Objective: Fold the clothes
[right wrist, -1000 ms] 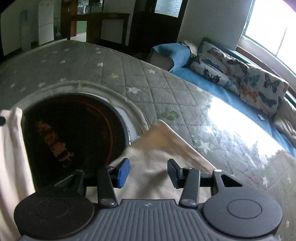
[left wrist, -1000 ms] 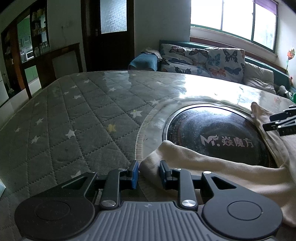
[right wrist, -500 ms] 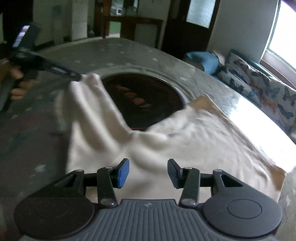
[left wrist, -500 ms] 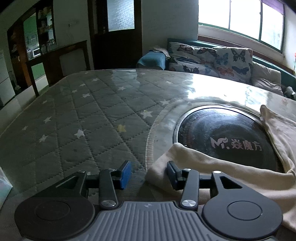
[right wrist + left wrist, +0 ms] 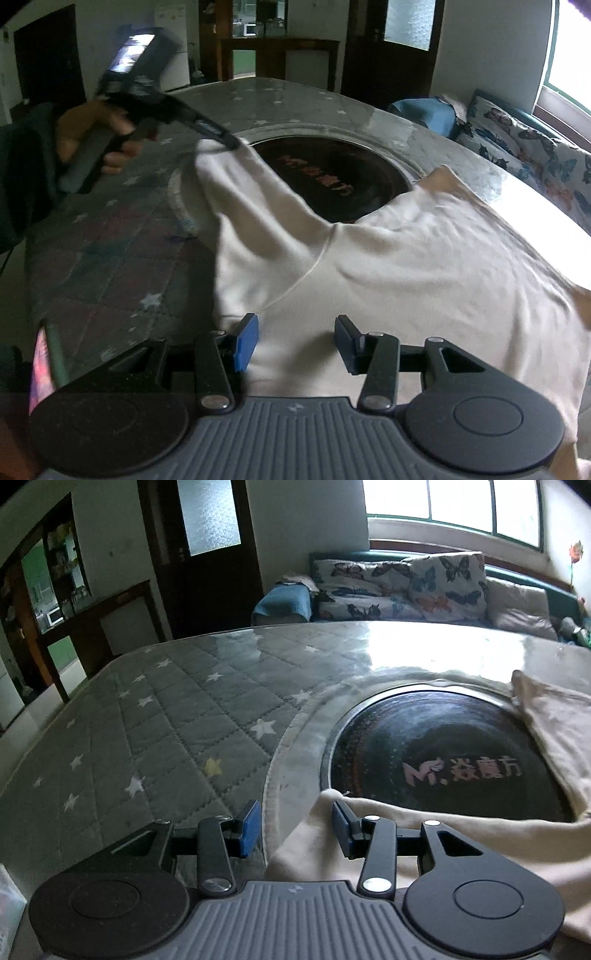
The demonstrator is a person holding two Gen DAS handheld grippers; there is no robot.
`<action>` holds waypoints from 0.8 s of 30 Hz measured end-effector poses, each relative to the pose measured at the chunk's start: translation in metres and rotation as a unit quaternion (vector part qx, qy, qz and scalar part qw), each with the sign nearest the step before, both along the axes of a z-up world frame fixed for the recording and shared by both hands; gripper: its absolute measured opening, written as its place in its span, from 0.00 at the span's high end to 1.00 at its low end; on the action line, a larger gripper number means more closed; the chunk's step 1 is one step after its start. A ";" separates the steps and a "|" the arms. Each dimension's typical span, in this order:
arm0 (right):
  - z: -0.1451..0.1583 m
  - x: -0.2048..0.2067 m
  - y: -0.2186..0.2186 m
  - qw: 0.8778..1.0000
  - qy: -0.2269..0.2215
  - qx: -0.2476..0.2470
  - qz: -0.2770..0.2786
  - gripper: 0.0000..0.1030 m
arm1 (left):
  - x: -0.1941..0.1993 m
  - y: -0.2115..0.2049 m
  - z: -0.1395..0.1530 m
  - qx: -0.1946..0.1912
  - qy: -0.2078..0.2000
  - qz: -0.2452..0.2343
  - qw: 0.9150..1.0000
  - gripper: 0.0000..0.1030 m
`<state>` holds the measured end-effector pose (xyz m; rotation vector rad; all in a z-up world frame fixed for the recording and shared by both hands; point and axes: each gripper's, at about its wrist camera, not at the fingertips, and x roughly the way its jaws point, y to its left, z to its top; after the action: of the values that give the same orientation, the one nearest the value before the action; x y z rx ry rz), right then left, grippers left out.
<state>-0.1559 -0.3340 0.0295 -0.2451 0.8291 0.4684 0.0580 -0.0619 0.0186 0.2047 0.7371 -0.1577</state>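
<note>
Left wrist view: the left gripper (image 5: 295,825) is spread wide around a sleeve tip of a cream shirt (image 5: 480,843) on the table (image 5: 166,738). Right wrist view: the right gripper (image 5: 295,345) hovers wide over the shirt (image 5: 406,266), which lies spread and rumpled; it looks soft and light, best pinched at hems or corners.

Motion-blurred hand (image 5: 92,129) gripping left tool (image 5: 229,142)

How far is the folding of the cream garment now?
Hardly begun. The cream garment lies spread open on the table, partly over the dark round plate; no fold shows. The left gripper is open at a sleeve tip; the right gripper is open over the cloth. All folds remain.
</note>
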 end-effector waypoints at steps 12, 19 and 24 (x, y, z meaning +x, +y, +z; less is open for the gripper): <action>0.003 -0.045 -0.045 0.993 0.022 0.076 -0.082 0.55 | -0.018 -0.007 0.016 -0.036 -0.004 -0.022 0.999 0.55; 0.014 -0.069 -0.066 0.986 -0.007 0.113 -0.125 0.55 | -0.050 -0.024 0.039 -0.082 -0.005 -0.080 0.993 0.54; 0.002 -0.073 -0.078 0.982 0.006 0.116 -0.150 0.55 | -0.072 -0.060 0.051 -0.107 0.010 -0.166 0.980 0.54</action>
<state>-0.2287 -0.4118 0.0312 0.0981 0.7986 0.2789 -0.0145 -0.1218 0.0700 0.1193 0.6965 -0.5542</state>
